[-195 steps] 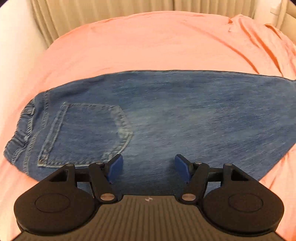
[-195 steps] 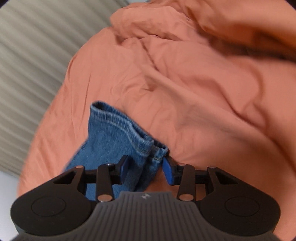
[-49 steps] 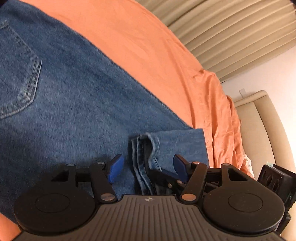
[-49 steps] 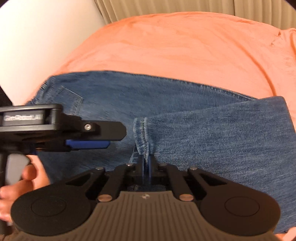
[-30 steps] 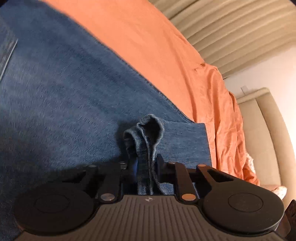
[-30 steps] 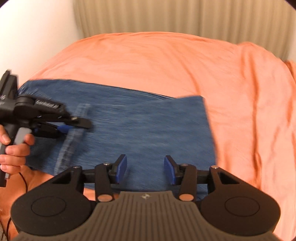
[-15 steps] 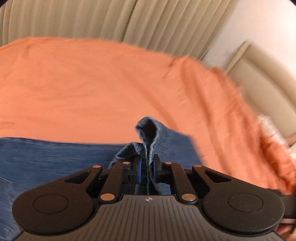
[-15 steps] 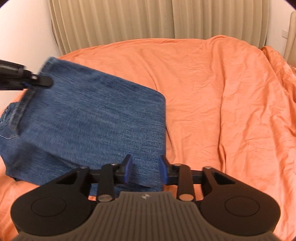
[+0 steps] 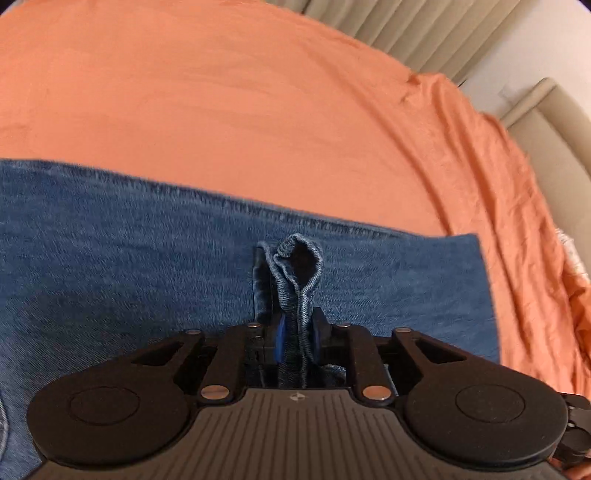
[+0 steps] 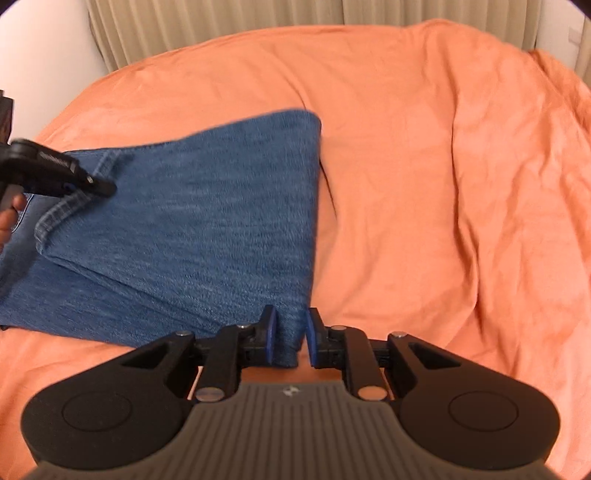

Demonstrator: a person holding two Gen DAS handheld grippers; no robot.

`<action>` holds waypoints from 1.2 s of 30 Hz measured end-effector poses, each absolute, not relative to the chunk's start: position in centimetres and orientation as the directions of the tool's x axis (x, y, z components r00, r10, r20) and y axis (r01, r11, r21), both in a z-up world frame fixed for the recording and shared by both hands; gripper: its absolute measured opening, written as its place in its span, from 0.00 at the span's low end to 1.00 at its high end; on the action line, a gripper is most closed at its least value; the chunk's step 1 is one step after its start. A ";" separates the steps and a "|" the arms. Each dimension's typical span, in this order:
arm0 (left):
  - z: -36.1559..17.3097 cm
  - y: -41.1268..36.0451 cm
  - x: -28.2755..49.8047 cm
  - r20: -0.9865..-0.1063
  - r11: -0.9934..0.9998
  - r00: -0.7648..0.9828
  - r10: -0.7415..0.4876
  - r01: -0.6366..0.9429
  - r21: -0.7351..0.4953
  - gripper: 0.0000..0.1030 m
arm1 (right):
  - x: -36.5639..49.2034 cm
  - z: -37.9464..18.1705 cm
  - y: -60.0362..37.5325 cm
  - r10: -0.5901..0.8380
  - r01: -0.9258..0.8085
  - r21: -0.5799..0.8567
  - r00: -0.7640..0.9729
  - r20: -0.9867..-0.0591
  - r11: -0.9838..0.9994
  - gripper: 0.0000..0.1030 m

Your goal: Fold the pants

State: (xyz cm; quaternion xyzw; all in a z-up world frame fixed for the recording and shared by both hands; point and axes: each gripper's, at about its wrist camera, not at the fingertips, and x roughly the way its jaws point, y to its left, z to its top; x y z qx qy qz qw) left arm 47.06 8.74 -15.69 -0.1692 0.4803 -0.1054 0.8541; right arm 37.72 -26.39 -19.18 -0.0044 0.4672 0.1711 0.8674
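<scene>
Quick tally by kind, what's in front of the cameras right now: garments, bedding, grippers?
Jeans: 1
Orange bedsheet: 1
Grippers: 2, the left gripper shut on the jeans' hem, the right gripper at the fold corner, a gap showing beside the cloth
Curtain: 1
Total: 5

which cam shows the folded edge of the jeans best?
Right wrist: the fold edge runs full length beside the orange sheet. Left wrist shows only its far end, behind the hem pinched in the left gripper.
</scene>
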 end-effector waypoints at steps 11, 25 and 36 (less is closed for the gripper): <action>-14.4 9.7 47.9 -0.832 0.974 0.543 -0.114 -0.106 -0.202 0.19 | 37.8 -18.7 -25.0 0.253 -0.294 0.108 0.514 -0.820 0.950 0.15; -10.1 7.3 36.5 -0.760 0.971 0.633 -0.147 -0.056 -0.233 0.19 | 35.3 -14.0 -19.5 0.337 -0.459 0.043 0.582 -0.740 0.887 0.15; -7.7 16.5 29.6 -0.778 0.951 0.621 -0.095 -0.175 -0.256 0.28 | 35.1 -11.7 -8.3 0.415 -0.587 0.032 0.532 -0.738 0.809 0.15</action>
